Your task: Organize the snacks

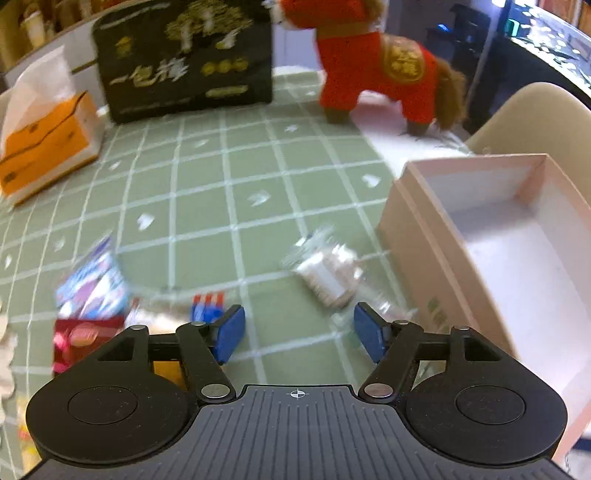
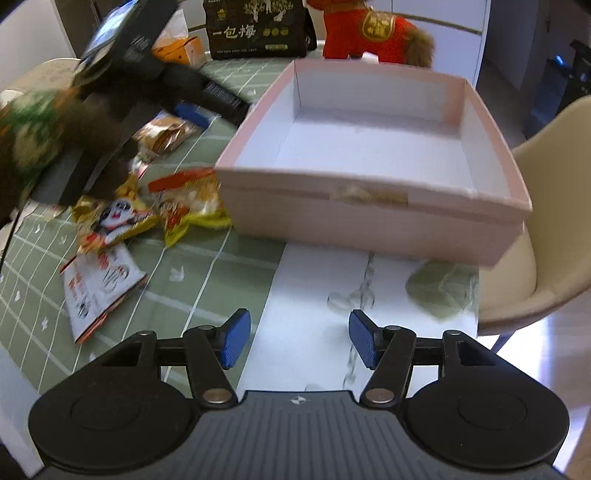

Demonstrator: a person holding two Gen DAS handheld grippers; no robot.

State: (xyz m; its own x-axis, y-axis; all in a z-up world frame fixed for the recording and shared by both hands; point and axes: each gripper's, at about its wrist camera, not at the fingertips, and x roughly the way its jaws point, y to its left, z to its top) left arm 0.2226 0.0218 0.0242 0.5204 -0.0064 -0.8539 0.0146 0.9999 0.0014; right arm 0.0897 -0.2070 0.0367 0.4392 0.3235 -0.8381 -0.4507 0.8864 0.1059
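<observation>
Snack packets are lying scattered on the green checked tablecloth (image 1: 207,206) beside the shallow pink cardboard box (image 2: 369,221).

A black bag (image 2: 258,29) reading 一包梅 and a red plush horse (image 2: 369,29) are standing behind; a clear-wrapped snack (image 1: 328,273) is lying ahead of the left gripper (image 1: 299,332), gaping wide, holding nothing, as is the right gripper (image 2: 299,339).

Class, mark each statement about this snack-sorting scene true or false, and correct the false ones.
1. The pink box holds no snacks. True.
2. The left tool grips a packet. False: it is open and holds nothing.
3. The right tool is open. True.
4. The plush horse is blue. False: it is red.
5. The clear packet lies inside the box. False: it lies on the green cloth beside it.
</observation>
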